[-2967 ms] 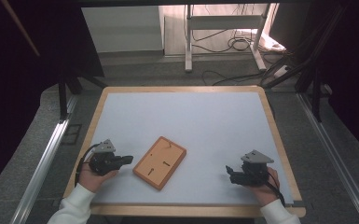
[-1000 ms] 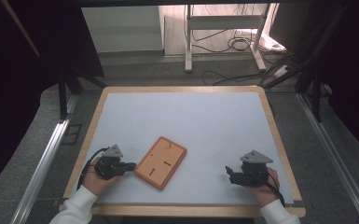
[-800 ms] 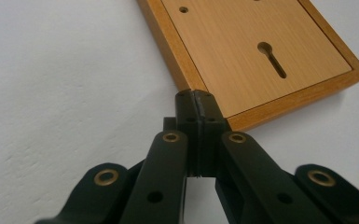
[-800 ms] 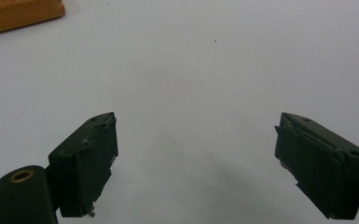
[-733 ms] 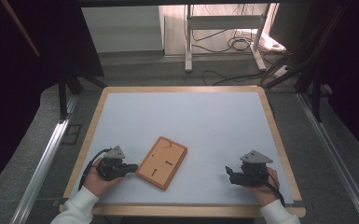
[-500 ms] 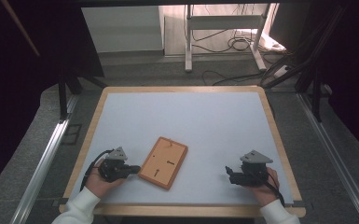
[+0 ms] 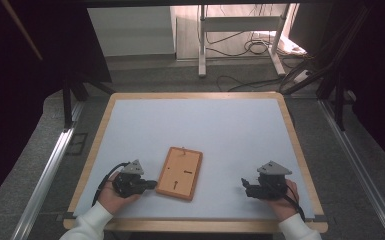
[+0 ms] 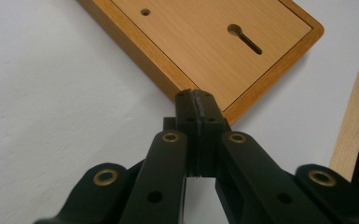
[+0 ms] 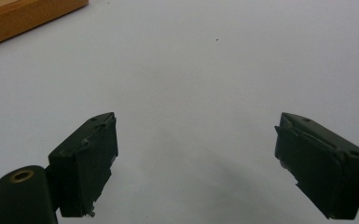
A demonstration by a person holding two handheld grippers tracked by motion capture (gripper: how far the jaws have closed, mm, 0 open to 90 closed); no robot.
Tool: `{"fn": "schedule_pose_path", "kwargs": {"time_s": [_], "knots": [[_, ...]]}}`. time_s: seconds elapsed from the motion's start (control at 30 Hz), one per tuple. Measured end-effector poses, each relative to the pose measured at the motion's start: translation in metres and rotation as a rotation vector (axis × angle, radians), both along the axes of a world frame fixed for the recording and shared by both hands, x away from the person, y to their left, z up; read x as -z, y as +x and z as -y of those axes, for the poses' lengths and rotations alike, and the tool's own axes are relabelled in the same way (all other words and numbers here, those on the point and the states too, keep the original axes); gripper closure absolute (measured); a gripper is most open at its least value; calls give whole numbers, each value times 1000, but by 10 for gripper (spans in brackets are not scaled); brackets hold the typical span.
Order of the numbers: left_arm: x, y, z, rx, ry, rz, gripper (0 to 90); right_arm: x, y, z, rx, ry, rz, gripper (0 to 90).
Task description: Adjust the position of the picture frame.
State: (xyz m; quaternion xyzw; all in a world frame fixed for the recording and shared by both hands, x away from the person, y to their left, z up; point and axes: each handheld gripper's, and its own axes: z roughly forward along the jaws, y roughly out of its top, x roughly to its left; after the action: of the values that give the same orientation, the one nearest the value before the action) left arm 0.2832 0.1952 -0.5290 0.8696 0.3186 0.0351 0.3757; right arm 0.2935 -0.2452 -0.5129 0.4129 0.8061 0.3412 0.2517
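Observation:
A flat wooden board (image 7: 180, 172) with a raised rim, a keyhole slot and small holes lies face up on the white table top, near the front middle. My left gripper (image 7: 150, 184) is shut with nothing between its jaws, and its tips (image 8: 196, 95) touch the board's (image 8: 214, 42) near edge close to a corner. My right gripper (image 7: 245, 186) rests open near the front right, well apart from the board, its jaws (image 9: 196, 154) spread wide over bare table. A corner of the board (image 9: 23, 16) shows at that view's top left.
The table (image 7: 195, 95) has a wooden rim all round; its front edge (image 8: 354, 126) lies close to my left gripper. Metal rails (image 7: 47, 175) run along both sides. Beyond the far edge stand a white frame and cables (image 7: 240, 45) on the floor.
My left gripper has slid right along the table front until its shut tips reached the board's edge; the board has turned slightly. The right gripper has stayed still.

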Motion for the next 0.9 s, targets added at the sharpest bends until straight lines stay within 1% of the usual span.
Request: {"fn": "schedule_pose_path", "kwargs": {"time_s": [0.23,0.27,0.37,0.6,0.8,0.9], "knots": [[0,0,9,14,-3,0,900,0,0,0,-2,-2,0,131],[-1,0,11,24,3,2,900,0,0,0,-1,-2,0,130],[0,0,15,26,-3,1,900,0,0,0,-2,-3,-1,131],[-1,1,21,37,-3,6,900,1,0,0,-2,-3,-1,131],[0,1,20,37,-14,4,900,0,0,0,0,0,1,131],[-2,1,17,27,-20,19,900,0,0,0,-1,2,1,131]]}}
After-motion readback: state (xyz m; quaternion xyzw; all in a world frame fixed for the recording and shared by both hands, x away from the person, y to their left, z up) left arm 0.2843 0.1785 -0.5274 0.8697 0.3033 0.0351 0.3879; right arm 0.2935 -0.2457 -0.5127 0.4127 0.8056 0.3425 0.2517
